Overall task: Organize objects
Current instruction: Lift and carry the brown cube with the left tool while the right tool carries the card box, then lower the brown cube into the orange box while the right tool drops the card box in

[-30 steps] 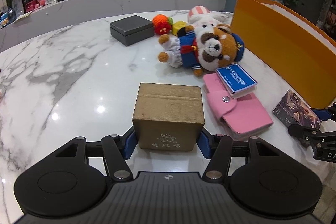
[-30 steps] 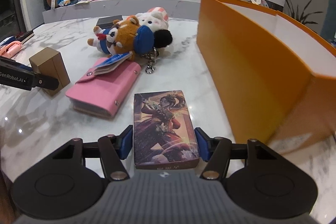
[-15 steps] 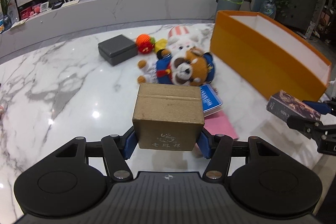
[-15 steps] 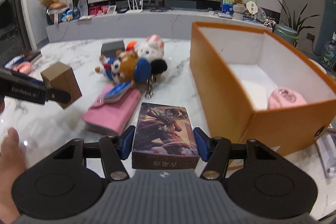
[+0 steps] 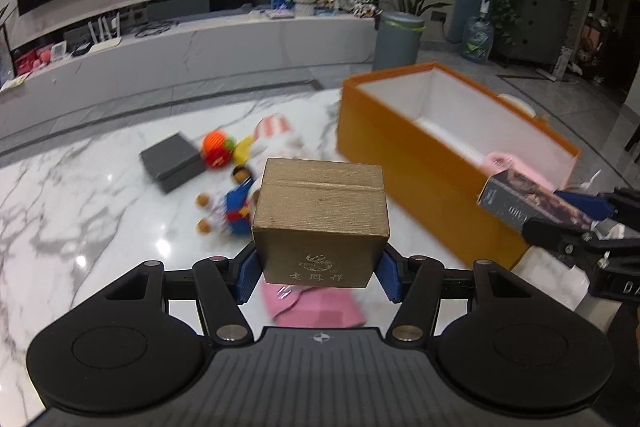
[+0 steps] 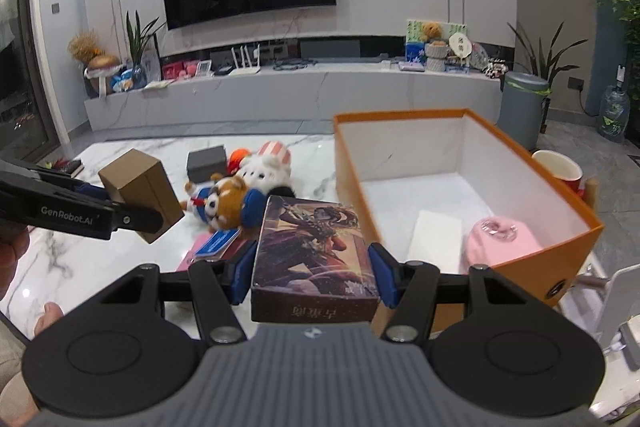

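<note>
Item one: gold box (image 5: 320,219), clamped in my left tongs (image 5: 316,275), held aloft for carrying. Item two: card box (image 6: 314,251), clamped in my right tongs (image 6: 312,279), angled toward the orange bin (image 6: 552,187), its likely destination.

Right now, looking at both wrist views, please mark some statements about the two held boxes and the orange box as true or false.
1. The left gripper holds a gold cardboard cube box. True.
2. The right gripper has open jaws. False: they clamp an illustrated flat card box.
3. The open orange storage box holds a pink soft item. True.
4. The grey lidded box lies inside the orange one. False: it sits on the marble table.
</note>
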Demonstrator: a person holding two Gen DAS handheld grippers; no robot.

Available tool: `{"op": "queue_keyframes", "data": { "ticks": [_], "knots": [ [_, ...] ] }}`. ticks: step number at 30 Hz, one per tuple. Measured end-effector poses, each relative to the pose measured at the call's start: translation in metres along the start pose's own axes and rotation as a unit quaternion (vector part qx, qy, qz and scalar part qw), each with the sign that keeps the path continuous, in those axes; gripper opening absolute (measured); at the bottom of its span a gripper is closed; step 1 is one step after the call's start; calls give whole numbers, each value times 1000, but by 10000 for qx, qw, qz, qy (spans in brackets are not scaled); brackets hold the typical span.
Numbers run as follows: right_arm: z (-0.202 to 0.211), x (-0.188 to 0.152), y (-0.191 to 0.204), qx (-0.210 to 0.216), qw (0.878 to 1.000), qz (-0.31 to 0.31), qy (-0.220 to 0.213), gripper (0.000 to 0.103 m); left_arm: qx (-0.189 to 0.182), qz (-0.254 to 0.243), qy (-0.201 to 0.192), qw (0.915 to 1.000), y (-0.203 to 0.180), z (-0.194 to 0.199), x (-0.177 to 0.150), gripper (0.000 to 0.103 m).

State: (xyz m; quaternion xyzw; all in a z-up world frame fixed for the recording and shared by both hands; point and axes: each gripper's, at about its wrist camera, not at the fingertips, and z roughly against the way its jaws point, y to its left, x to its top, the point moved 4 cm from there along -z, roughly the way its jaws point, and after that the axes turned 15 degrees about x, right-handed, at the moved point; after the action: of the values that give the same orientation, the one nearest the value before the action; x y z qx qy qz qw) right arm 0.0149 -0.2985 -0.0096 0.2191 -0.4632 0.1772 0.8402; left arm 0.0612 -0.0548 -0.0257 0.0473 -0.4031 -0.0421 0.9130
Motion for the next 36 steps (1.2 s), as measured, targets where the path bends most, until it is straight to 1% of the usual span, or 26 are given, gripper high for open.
{"op": "queue_keyframes", "data": {
  "ticks": [7,10,12,17,20,23,25,29,31,34,36],
  "knots": [
    [24,12,-20,-173,9996,-35,-200,61,-232,-286,-305,9989,-45,3,31,68],
    [30,14,-30,-266,9994,-26,-213,61,-365,-443,-327,9978,-67,1,40,68],
    [33,16,-38,-332,9992,-21,-222,61,-475,-651,-236,9965,-84,-4,45,67],
    [41,19,-60,-510,9984,-69,-247,61,-564,-1068,-307,9922,-122,-14,62,68],
    [42,24,-76,-629,9977,-110,-240,61,-622,-1215,-242,9903,-139,-23,74,68],
    [40,35,-94,-730,9969,-154,-259,61,-629,-1409,-73,9880,-158,-37,84,68],
    [39,44,-108,-798,9963,-166,-272,61,-646,-1604,89,9849,-170,-48,89,68],
    [31,61,-133,-899,9955,-145,-261,61,-553,-2267,301,9719,-195,-72,94,68],
    [26,69,-144,-898,9956,-109,-224,61,-496,-2712,385,9605,-207,-84,94,68],
    [11,80,-160,-851,9963,-76,-118,61,-352,-3379,549,9389,-223,-102,90,68],
    [1,86,-167,-775,9970,-61,-45,61,-285,-3696,641,9265,-228,-114,86,68]
  ]
}}
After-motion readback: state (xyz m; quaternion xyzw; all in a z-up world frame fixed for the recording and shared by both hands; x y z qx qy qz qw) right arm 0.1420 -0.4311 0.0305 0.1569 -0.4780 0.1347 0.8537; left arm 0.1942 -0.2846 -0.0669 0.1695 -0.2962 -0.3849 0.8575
